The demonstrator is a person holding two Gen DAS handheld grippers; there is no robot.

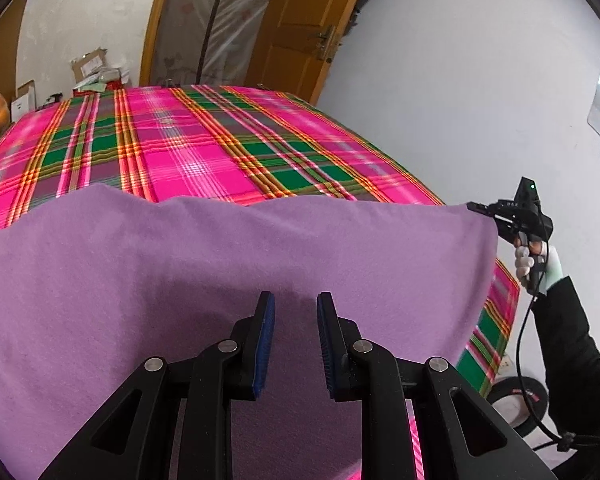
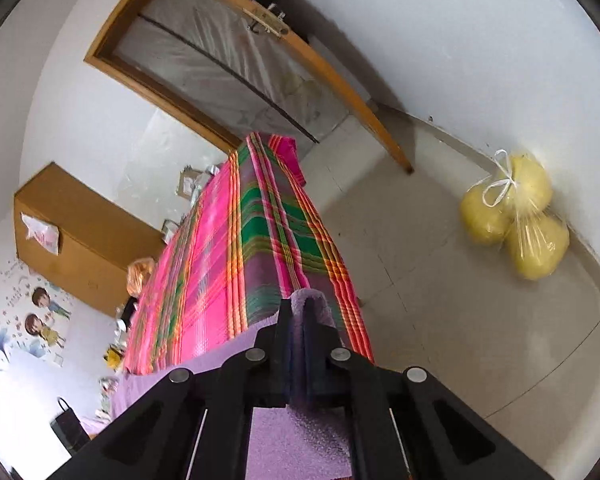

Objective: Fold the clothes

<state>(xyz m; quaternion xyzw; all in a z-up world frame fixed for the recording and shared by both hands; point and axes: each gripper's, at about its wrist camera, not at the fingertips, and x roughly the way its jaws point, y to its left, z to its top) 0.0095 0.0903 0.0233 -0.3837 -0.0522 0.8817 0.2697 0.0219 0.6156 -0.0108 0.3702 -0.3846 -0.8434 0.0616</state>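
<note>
You are holding the left tool [image 1: 295, 312] low over the purple cloth [image 1: 220, 256], with its two blue-padded fingers [image 1: 265, 344] standing a little apart. The cloth is filling the view beneath and ahead of them, but whether the pads are pinching a fold of it or only hovering above it cannot be told from the left wrist view. The cloth is spreading wide across the near part of the bed, which is wearing a pink and green plaid cover [image 1: 188, 140], and its far edge is running in a wavy line across that plaid. Moving right along that edge, the cloth is rising to a corner at the far right, and there your right tool [image 1: 478, 207] is meeting it, carried in a gloved hand [image 1: 530, 258] with a dark sleeve [image 1: 568, 344] below. In the right wrist view the right tool [image 2: 299, 304] is squeezed nearly closed, and a bunched fold of the purple cloth [image 2: 314, 300] is sticking up between and just past its fingertips, so it is gripping the fabric there. More of the cloth is hanging under the tool, with the plaid cover [image 2: 220, 248] stretching away beyond it. To the right, a bag of yellow fruit [image 2: 516, 216] is sitting on the floor against the wall.
</note>
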